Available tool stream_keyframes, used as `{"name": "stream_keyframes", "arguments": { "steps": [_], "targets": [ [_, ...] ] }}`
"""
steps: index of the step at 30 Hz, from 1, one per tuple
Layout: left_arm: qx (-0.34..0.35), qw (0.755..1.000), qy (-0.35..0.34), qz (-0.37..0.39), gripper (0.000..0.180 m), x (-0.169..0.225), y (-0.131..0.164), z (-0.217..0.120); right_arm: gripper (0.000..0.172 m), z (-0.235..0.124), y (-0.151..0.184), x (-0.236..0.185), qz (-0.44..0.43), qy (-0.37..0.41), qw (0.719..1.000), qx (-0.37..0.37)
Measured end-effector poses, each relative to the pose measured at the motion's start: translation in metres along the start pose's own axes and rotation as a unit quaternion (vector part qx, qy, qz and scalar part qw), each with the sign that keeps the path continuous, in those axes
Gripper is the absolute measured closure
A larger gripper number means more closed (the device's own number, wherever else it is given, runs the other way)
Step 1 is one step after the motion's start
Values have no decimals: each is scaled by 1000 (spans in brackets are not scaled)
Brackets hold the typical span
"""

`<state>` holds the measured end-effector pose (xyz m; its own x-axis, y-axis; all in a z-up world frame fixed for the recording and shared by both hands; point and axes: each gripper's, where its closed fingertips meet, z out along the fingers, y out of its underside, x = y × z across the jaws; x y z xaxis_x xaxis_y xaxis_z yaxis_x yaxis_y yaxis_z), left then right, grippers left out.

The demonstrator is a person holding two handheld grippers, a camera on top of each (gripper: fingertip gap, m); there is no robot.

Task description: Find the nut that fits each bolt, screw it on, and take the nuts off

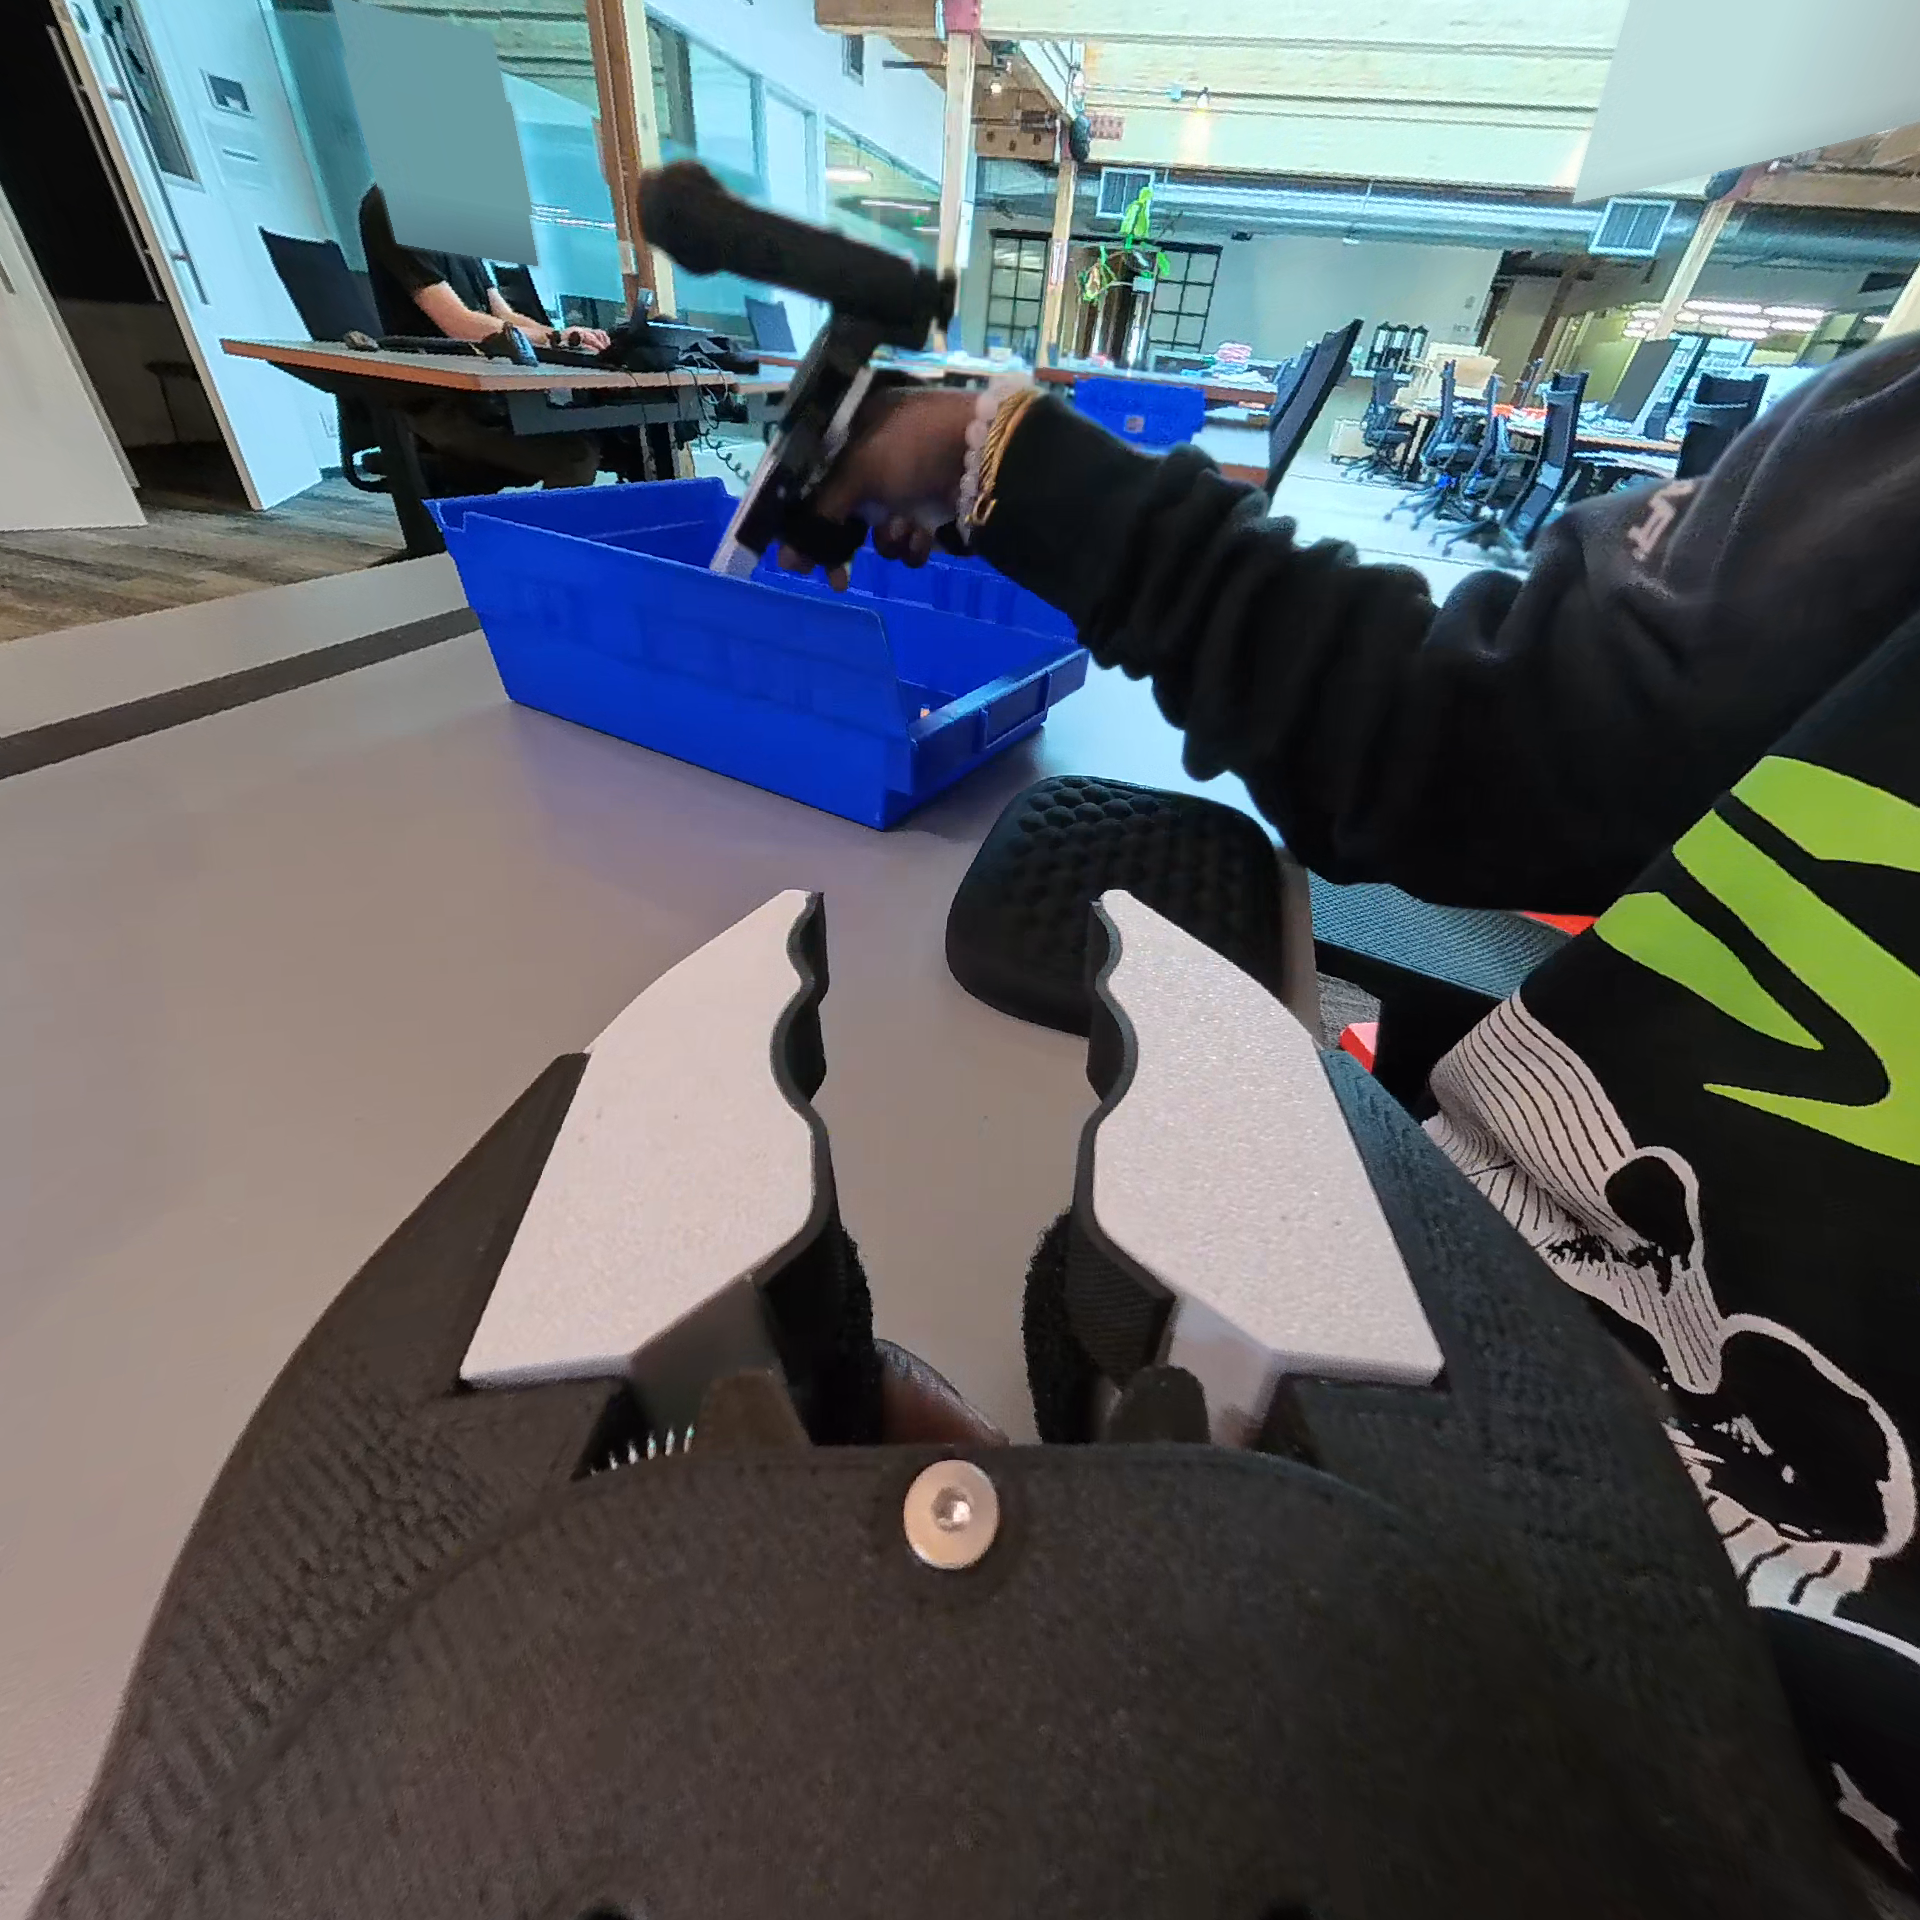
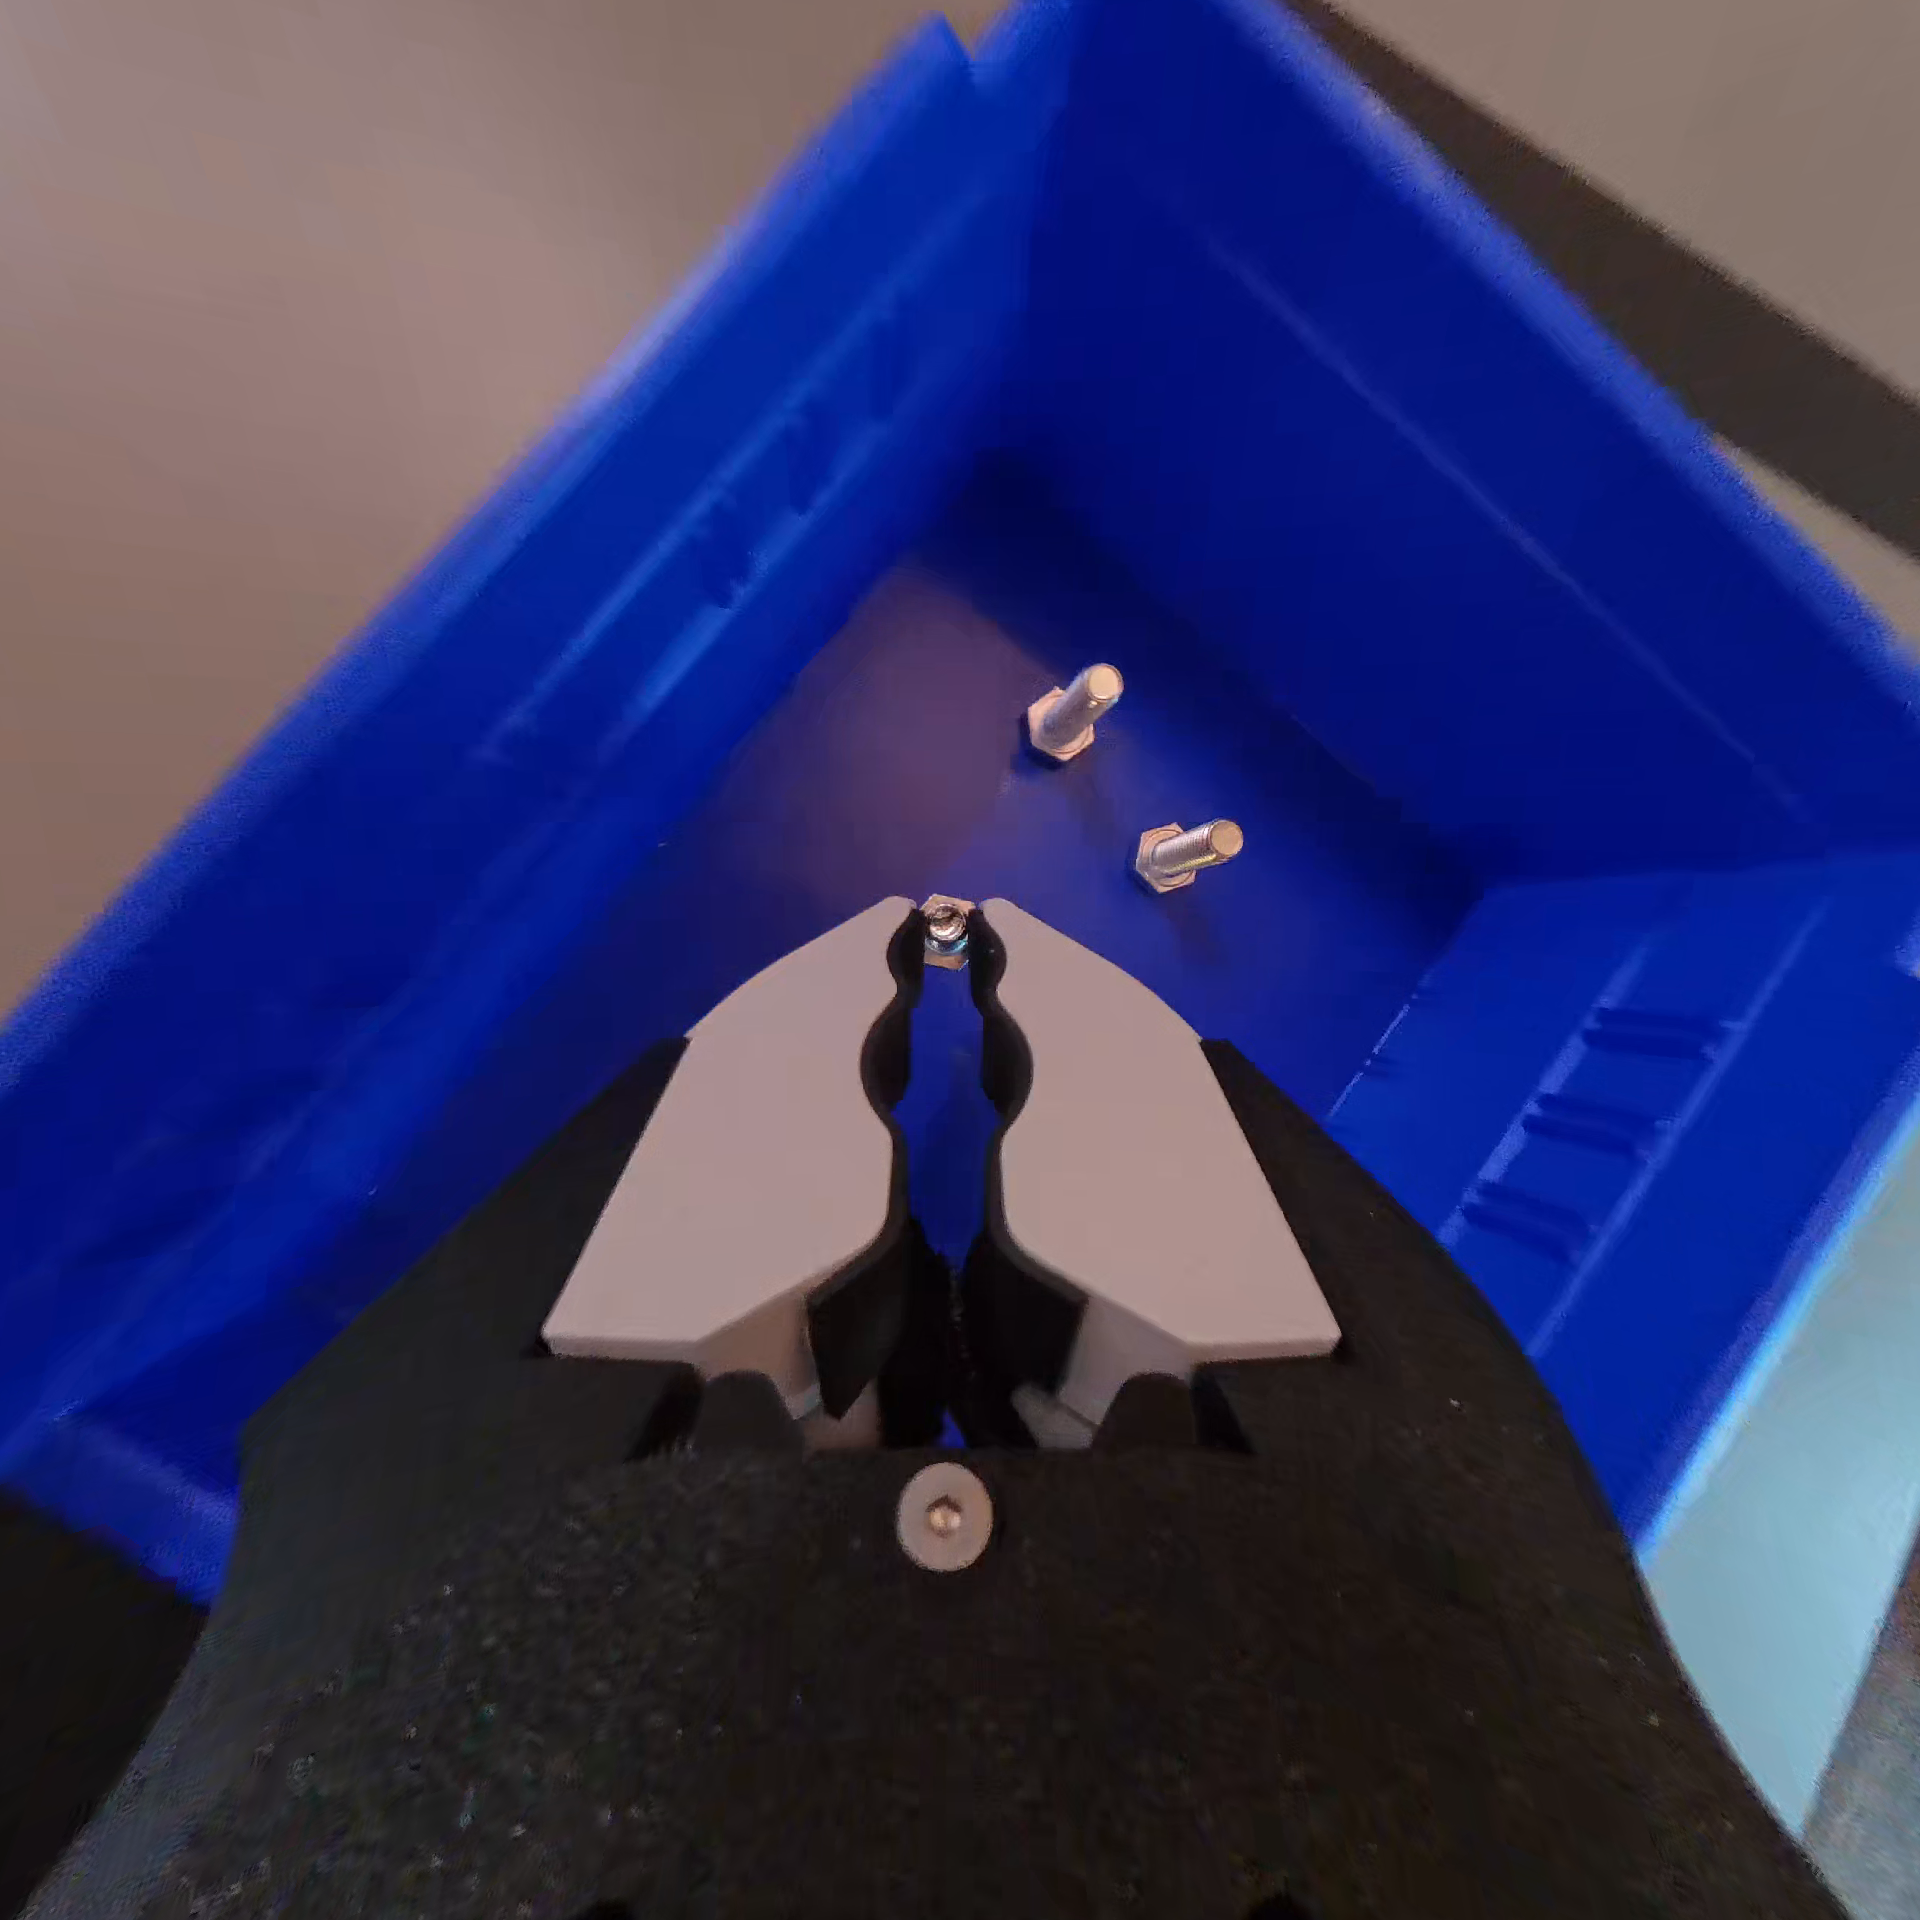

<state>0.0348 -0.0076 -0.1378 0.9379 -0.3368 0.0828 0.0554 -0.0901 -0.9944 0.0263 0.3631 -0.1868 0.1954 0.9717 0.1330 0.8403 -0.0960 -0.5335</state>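
Observation:
In the right wrist view, my right gripper (image 2: 945,920) reaches down into a blue bin (image 2: 1351,436). Its tips are shut on a small silver bolt (image 2: 945,930) that stands on its hex head on the bin floor. Two larger silver bolts (image 2: 1075,712) (image 2: 1190,854) stand head-down farther in. No nut shows. In the left wrist view, my left gripper (image 1: 956,935) is open and empty over the grey table (image 1: 312,987), well short of the bin (image 1: 675,665). That view shows the right gripper's body (image 1: 821,436) tilted into the bin, with its fingers hidden.
A black dimpled chair armrest (image 1: 1122,894) lies just beyond my left gripper's right finger. The holder's black sleeve (image 1: 1351,665) crosses from the right to the bin. A person sits at a desk (image 1: 447,364) far behind. A dark seam (image 1: 208,707) crosses the table. Tip to tip, the grippers are about 35 centimeters apart.

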Motion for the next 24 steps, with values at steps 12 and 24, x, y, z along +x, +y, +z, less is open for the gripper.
{"name": "stream_keyframes", "arguments": {
  "steps": [12,24],
  "targets": [
    [-2,1000,1,-8,133,-2,1,0,162,38,21,13,40,-17,998,-53],
    [17,1000,-12,-19,133,-7,-5,-4,111,-116,-40,-94,-10,-38,937,347]
  ]
}}
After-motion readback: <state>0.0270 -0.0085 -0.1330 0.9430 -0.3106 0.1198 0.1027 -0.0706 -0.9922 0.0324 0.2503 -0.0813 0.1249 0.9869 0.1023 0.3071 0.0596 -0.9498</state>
